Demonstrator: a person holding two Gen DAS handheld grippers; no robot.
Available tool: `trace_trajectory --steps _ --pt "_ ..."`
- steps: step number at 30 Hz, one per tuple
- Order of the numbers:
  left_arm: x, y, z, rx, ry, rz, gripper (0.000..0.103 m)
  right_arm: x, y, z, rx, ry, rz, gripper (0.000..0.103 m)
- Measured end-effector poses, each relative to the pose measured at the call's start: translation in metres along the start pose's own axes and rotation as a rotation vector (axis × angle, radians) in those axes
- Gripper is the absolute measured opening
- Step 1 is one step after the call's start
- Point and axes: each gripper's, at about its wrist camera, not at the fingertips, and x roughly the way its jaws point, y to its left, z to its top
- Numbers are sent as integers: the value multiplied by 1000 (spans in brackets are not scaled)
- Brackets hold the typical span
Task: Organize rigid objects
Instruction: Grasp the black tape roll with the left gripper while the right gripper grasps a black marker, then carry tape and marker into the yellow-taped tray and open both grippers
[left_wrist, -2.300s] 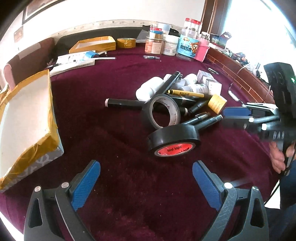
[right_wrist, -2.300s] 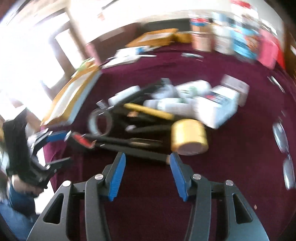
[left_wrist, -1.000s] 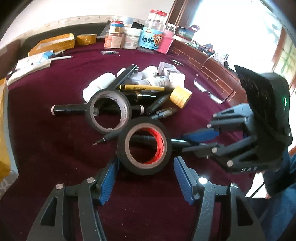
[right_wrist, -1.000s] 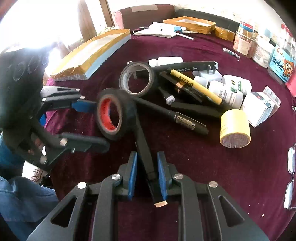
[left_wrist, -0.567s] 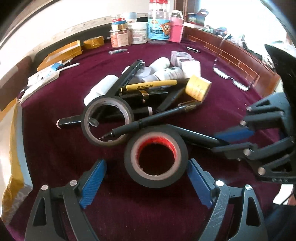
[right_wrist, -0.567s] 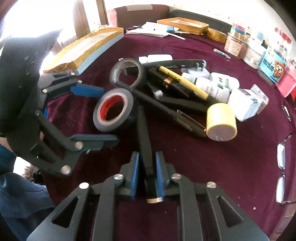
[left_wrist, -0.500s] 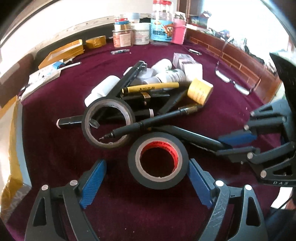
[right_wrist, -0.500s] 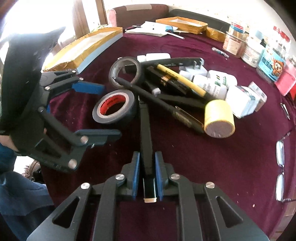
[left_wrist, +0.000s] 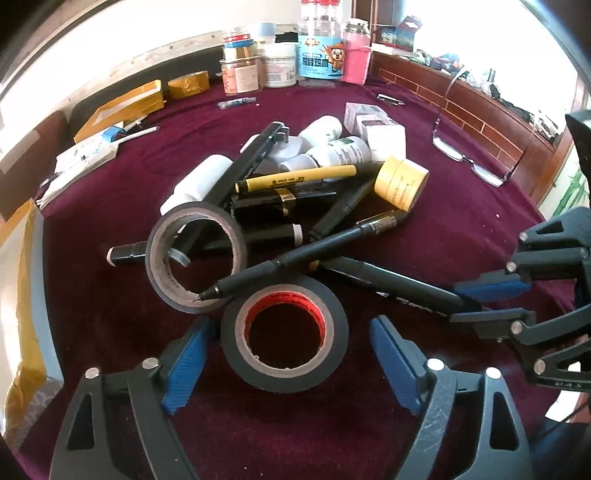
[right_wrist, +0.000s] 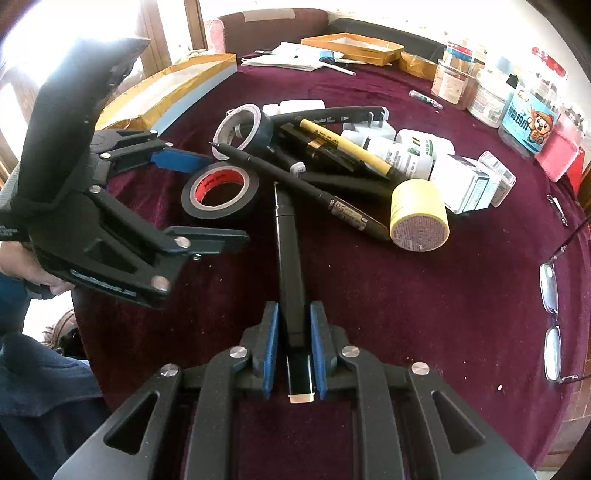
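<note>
Clutter: a thin black pen (left_wrist: 295, 258) lay across the grey-cored tape roll (left_wrist: 195, 258); yellow tape roll (right_wrist: 419, 214), yellow marker (left_wrist: 295, 182), white bottles (right_wrist: 402, 153) and glasses (right_wrist: 552, 291) lay beyond on the maroon cloth (right_wrist: 406, 314).
Tape: the black roll with red core (left_wrist: 284, 336) lay flat between the left gripper's (left_wrist: 288, 365) pads, touching neither.
Left gripper: jaws apart, having just narrowed slightly.
Right gripper (right_wrist: 293, 341): clamped on the thick black marker (right_wrist: 290, 258), whose far end reached under the thin pen.

Daylight pours in hard from the window (right_wrist: 70, 33), blowing the upper left to white. Both views sharp at centre, no motion blur. Fisheye bends the edges, corners go black. The far jars (left_wrist: 280, 62) look perhaps slightly soft.
</note>
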Motion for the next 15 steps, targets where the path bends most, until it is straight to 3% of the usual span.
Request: trace_trajectory --steps 1,2,8,15 --pt "-2 3 -1 -11 -9 4 70 -1 1 -1 -2 -1 1 15" --pt "-4 6 -2 -24 -15 4 67 -2 3 -3 -6 -1 3 15" --pt "-20 23 -17 -110 -38 -71 66 -9 5 -7 1 -11 46 15" --pt "-45 33 -30 -145 -74 -85 66 -20 9 -2 24 -40 165 15"
